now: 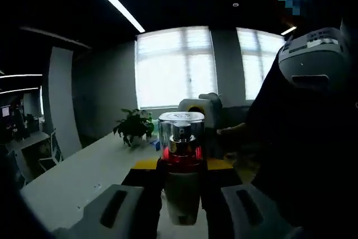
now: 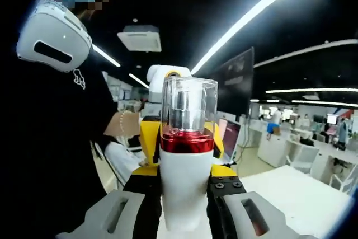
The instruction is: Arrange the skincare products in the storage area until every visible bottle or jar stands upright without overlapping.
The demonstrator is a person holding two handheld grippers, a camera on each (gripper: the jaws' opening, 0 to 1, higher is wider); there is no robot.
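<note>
In the left gripper view a white bottle point(image 1: 182, 188) with a red collar and a clear cap stands upright between my jaws, and my left gripper point(image 1: 182, 205) is shut on its body. The right gripper view has the same kind of bottle point(image 2: 187, 177), with my right gripper point(image 2: 184, 205) shut on it. Close behind the bottle in each view faces the other yellow-and-white gripper point(image 1: 199, 104) point(image 2: 165, 75). I cannot tell whether both grippers hold one bottle or one each.
A person in dark clothes with a white device point(image 1: 313, 54) point(image 2: 53, 34) stands close beside the grippers. A long white table point(image 1: 72, 177) carries a potted plant point(image 1: 134, 127). Another white table point(image 2: 291, 194) and a monitor point(image 2: 229, 135) lie to the right.
</note>
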